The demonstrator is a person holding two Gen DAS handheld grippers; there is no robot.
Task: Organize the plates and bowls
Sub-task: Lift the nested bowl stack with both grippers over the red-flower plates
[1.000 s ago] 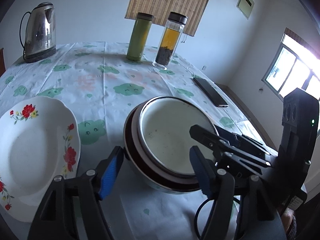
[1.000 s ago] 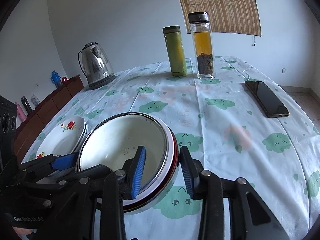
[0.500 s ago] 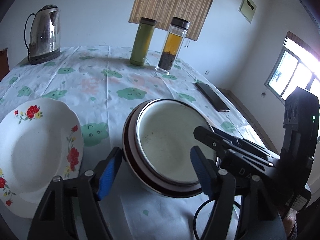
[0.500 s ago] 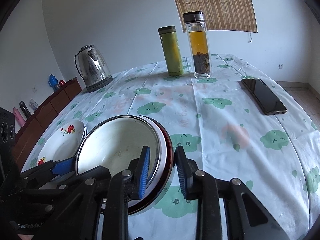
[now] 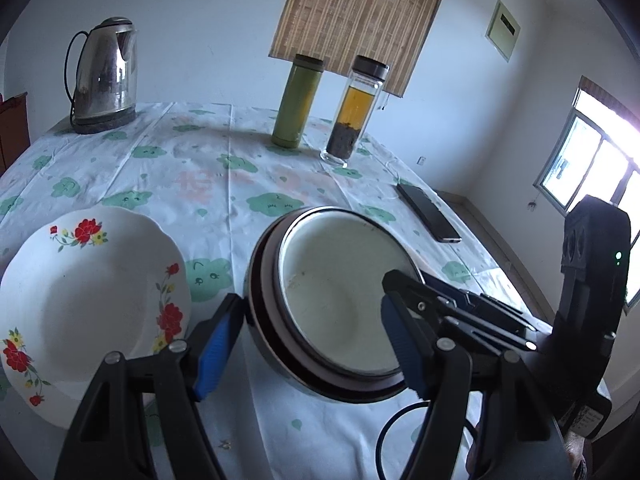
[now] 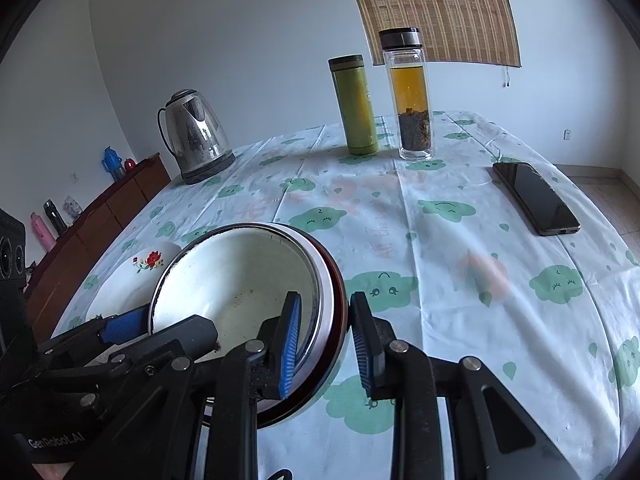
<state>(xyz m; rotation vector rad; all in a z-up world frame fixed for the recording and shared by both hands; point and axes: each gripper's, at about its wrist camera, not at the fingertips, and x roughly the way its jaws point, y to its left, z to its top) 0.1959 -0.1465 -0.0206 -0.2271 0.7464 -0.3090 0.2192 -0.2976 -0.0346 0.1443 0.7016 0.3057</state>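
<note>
A white enamel bowl [image 5: 332, 280] [image 6: 240, 276] sits nested in a larger bowl with a dark red rim [image 5: 258, 292] [image 6: 340, 292] on the cloud-print tablecloth. My right gripper [image 6: 325, 320] [image 5: 412, 280] is shut on the right rim of this bowl stack, one pad inside and one outside. My left gripper [image 5: 310, 320] [image 6: 166, 326] stands open around the stack's left side, its left pad just outside the wall and not pressing. A white plate with red flowers [image 5: 88, 300] [image 6: 136, 276] lies to the left of the bowls.
A steel kettle [image 5: 104, 76] [image 6: 196, 136] stands at the back left. A green flask [image 5: 298, 102] [image 6: 354, 106] and a glass tea bottle [image 5: 354, 112] [image 6: 410, 96] stand at the back. A black phone [image 5: 428, 212] [image 6: 536, 198] lies at the right, near the table edge.
The right gripper's jaws have narrowed onto the rim of the bowl stack. The left gripper has tipped up slightly and stayed open; the plate has not moved.
</note>
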